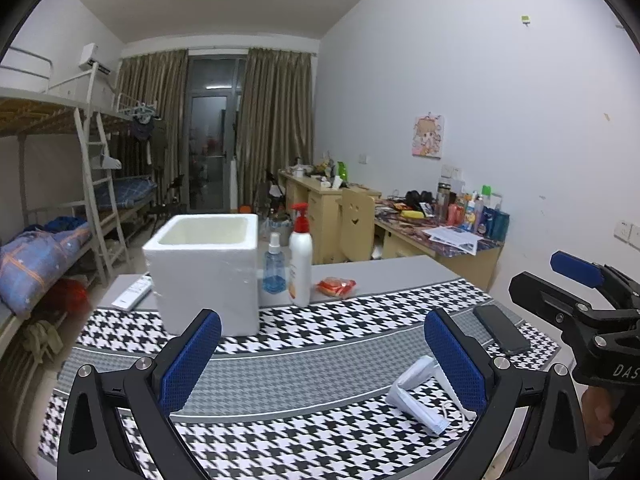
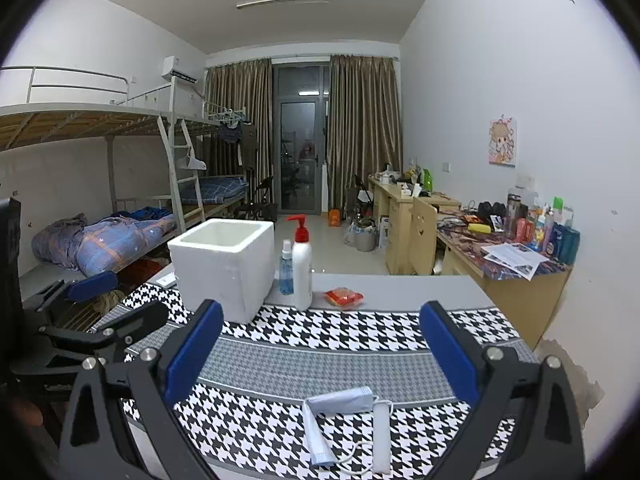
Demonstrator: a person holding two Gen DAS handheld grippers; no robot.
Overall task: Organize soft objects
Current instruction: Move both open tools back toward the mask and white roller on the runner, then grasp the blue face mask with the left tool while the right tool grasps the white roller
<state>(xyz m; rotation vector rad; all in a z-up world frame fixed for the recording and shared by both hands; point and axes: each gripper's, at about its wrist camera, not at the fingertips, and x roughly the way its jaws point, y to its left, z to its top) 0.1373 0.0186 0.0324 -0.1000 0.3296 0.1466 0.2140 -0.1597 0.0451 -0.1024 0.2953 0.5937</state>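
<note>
A folded white face mask (image 1: 420, 398) (image 2: 344, 426) with ear loops lies on the houndstooth mat (image 1: 280, 364) (image 2: 304, 336) near the table's front. A white foam box (image 1: 206, 270) (image 2: 226, 266), open on top, stands at the mat's far left. A small red-orange packet (image 1: 337, 287) (image 2: 343, 297) lies on the grey tabletop behind the mat. My left gripper (image 1: 322, 356) is open and empty, the mask by its right finger. My right gripper (image 2: 322, 350) is open and empty, above the mask. Each gripper also shows at the edge of the other view.
A blue spray bottle (image 1: 274, 266) (image 2: 286, 270) and a white pump bottle (image 1: 300, 260) (image 2: 302, 266) stand right of the box. A black phone (image 1: 502, 328) lies at the mat's right edge. A remote (image 1: 132, 294) lies left of the box. Bunk beds left, cluttered desks right.
</note>
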